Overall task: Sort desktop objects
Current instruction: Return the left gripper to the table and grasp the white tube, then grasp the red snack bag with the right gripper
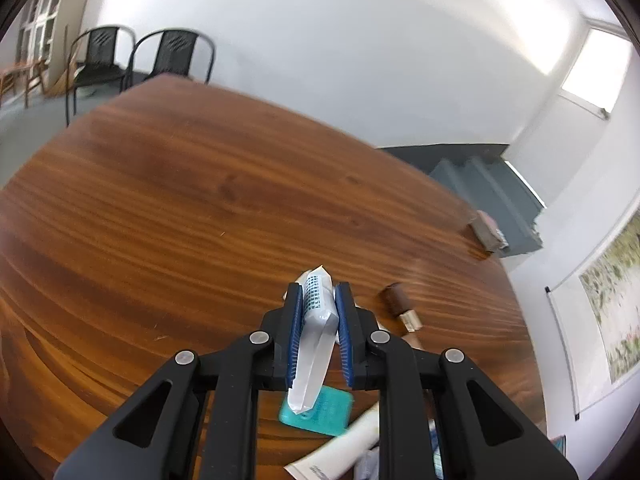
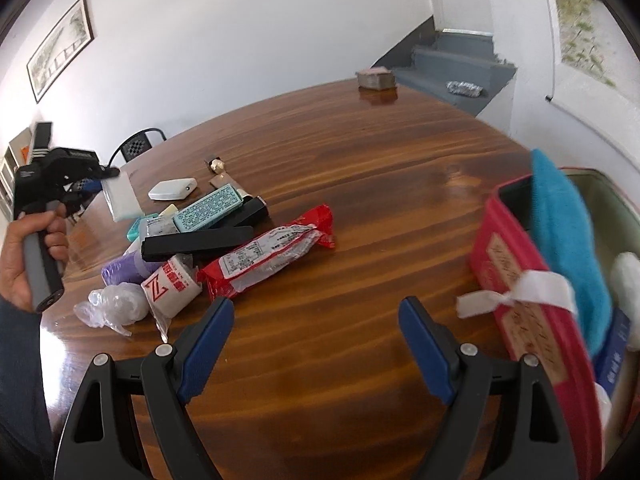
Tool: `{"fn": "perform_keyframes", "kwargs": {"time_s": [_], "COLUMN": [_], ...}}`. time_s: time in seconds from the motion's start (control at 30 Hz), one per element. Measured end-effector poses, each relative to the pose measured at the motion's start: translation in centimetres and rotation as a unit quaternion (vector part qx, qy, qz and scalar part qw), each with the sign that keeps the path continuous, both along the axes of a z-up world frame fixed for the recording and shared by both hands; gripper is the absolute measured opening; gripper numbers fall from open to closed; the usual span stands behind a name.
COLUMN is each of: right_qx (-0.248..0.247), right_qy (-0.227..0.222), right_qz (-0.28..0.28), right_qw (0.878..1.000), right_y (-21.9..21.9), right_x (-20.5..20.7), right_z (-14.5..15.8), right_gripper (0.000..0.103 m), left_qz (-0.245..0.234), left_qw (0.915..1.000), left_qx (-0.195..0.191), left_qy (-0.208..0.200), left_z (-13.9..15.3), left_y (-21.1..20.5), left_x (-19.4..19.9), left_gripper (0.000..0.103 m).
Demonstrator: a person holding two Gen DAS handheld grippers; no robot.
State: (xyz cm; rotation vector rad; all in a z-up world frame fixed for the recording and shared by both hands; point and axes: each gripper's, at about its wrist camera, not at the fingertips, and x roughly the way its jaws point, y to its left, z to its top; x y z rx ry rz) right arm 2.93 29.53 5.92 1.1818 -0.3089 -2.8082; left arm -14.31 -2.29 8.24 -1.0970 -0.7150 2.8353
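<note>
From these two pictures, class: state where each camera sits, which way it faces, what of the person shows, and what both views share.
Left wrist: on the left gripper, looking along its fingers, shut on a white packet, across the table; no body shows.
Right wrist: on the open right gripper, facing the clutter pile and red box; the left hand shows.
Shared: table, packet, left gripper, teal case.

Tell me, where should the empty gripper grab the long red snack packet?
Probably across its middle. The red snack packet lies flat and long on the table, so the open right gripper could come from above, jaws straddling the narrow width. The crimped ends look flimsy, and the near end touches a small white packet.
</note>
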Motion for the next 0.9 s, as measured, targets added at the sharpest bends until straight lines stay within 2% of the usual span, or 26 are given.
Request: {"fn": "perform_keyframes", "kwargs": {"time_s": [0.13,0.3,0.4,0.5,0.57,0.67,0.7,0.73,0.9], "right_qx": [-0.032,-0.060,-0.046,0.004,0.040,0.055,0.059,0.070,0.061], "right_qy": [-0.019,-0.038,-0.050,-0.045,-0.039,-0.040,-0.041,-0.040,-0.035], "right_qz": [0.009,0.014,0.007,0.013,0.018,0.024,0.023,0.019,0.018], "right_qw": [0.999,0.997,0.998,0.999,0.998,0.997,0.997,0.997,0.997], "right_y": [-0.4,-1.3,-2.3,-3.8,-4.7,-4.8,-4.7,-4.6,-3.2], "right_x": [-2.0,-4.4,-5.9,-6.3,-6.2,-6.0,-6.0,-6.0,-5.1], "right_z": [-0.5,-0.8,-1.0,-0.9,-1.0,-1.2,-1.3,-1.4,-1.3], "right_gripper": [0.087,0.087,0.087,0.086,0.081,0.059,0.045,0.035,0.031], "left_qz": [-0.021,-0.040,-0.049,-0.055,-0.060,-0.066,-0.069,-0.072,-0.090], "left_qw": [0.9995,0.9985,0.9980,0.9977,0.9974,0.9970,0.9968,0.9966,0.9951], "left_qx": [0.003,0.010,0.012,0.015,0.016,0.016,0.016,0.015,0.009], "left_qy": [0.025,0.037,0.037,0.036,0.036,0.037,0.037,0.037,0.038], "left_z": [1.6,2.6,2.6,2.7,2.8,3.0,3.0,3.0,3.2], "left_y": [0.7,1.3,1.6,1.7,1.8,2.3,2.5,2.7,3.9], "left_x": [0.7,1.4,1.9,2.1,2.2,2.4,2.4,2.5,2.8], "left_gripper": [0.018,0.018,0.018,0.018,0.018,0.018,0.018,0.018,0.018]}}
